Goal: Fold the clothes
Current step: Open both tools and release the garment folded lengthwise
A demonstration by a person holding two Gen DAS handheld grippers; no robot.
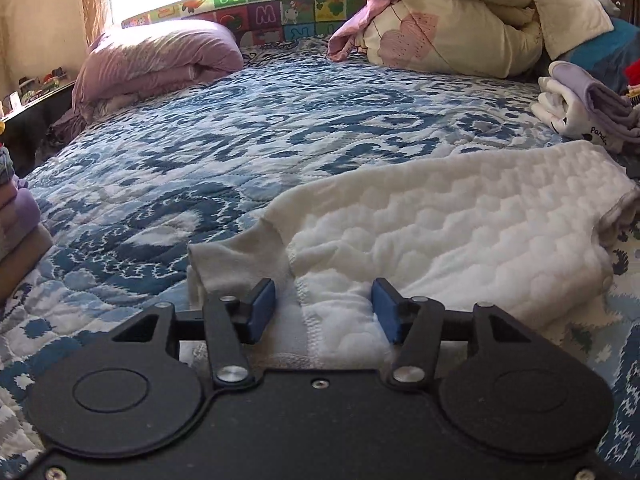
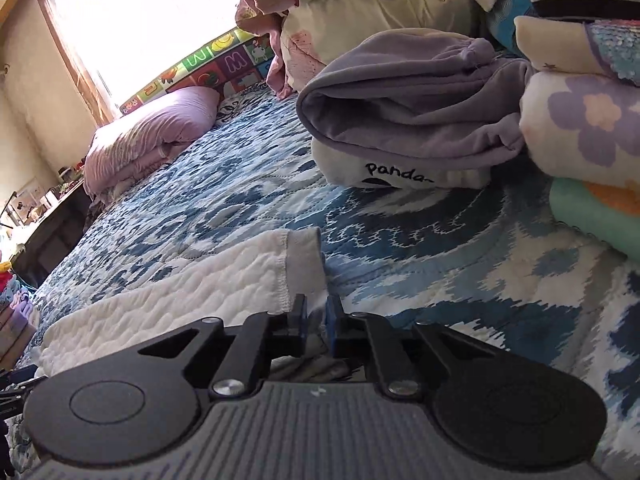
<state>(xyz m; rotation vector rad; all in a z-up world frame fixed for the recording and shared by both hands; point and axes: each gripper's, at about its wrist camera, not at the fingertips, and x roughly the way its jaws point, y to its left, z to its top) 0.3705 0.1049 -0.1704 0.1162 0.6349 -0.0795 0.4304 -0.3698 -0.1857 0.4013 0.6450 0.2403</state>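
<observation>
Left gripper [image 1: 323,307] fingers are standing released astride the white quilted garment [image 1: 460,232] lying on the bed [image 1: 240,128]; right gripper [image 2: 317,322] is pinching its cuff [image 2: 306,264]; folding likely needs the left clenching next.

You can read "panda" in black script on the white folded garment [image 2: 400,176] lying under a purple one near the bed's right edge; in the left wrist view the same word shows on that garment [image 1: 588,132]; the alphabet play mat [image 1: 280,8] standing along the bed's far edge shows an "M" tile; its other letters are turned or too unclear to read.
</observation>
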